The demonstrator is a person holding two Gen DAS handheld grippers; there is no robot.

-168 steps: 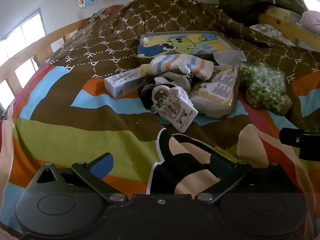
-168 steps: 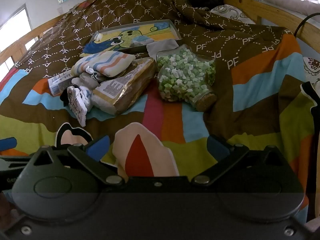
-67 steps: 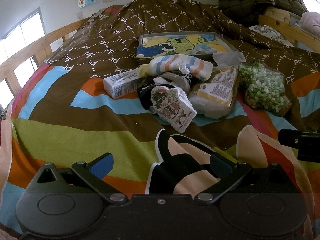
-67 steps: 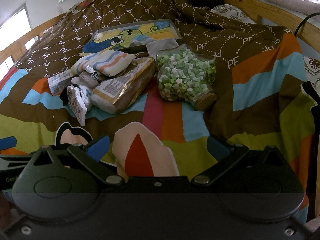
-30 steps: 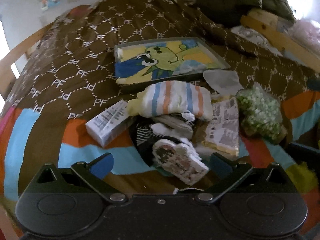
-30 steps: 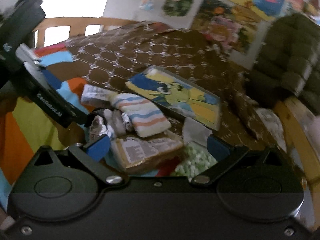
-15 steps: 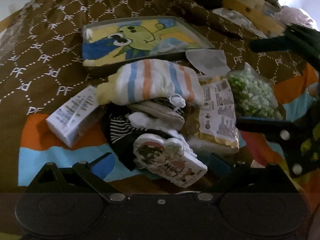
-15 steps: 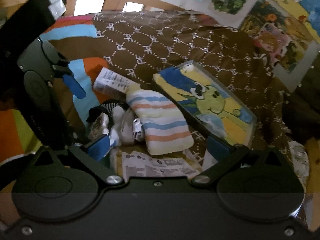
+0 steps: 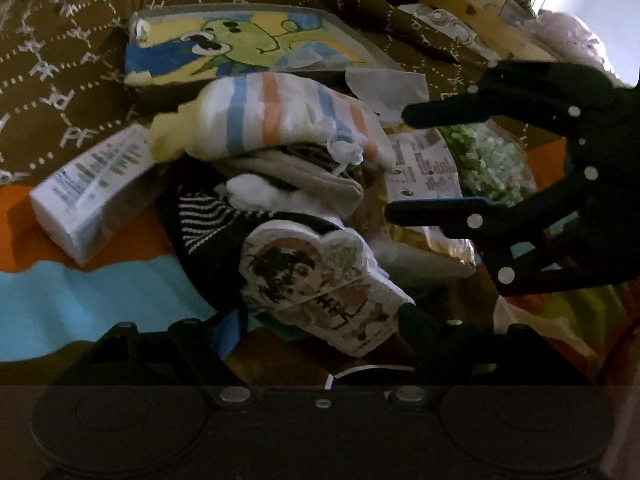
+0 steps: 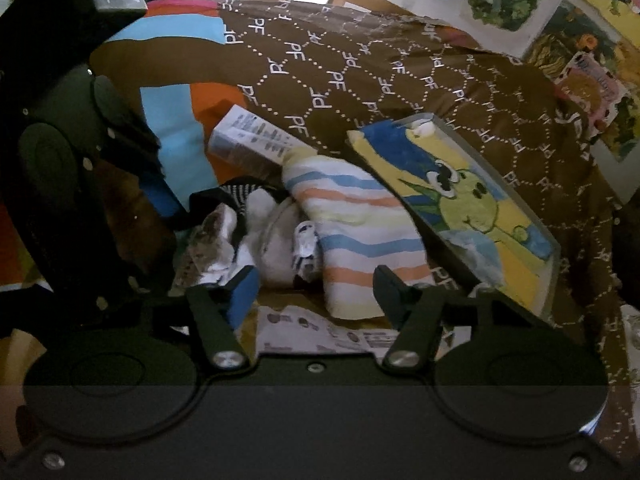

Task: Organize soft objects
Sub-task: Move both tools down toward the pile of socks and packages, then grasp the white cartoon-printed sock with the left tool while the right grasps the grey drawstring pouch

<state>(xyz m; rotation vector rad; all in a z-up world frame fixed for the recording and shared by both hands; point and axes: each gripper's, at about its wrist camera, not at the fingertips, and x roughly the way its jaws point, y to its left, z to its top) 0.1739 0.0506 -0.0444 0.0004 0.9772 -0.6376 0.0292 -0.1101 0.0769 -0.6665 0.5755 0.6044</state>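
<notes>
A pastel-striped folded cloth is seen topping a heap of socks on a brown patterned bedspread, just before a frog-picture tray. The right gripper is held open, its fingers flanking the cloth's near edge. The left gripper is spread open around a cartoon-printed sock bundle.

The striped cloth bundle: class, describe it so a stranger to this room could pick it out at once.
Find the frog-picture tray lying on the brown patterned bedspread. Just in front of it, on top of the heap of socks, sits the striped cloth bundle. Only it has pale fabric crossed by blue and orange stripes; the sock below has thin black-and-white stripes.
</notes>
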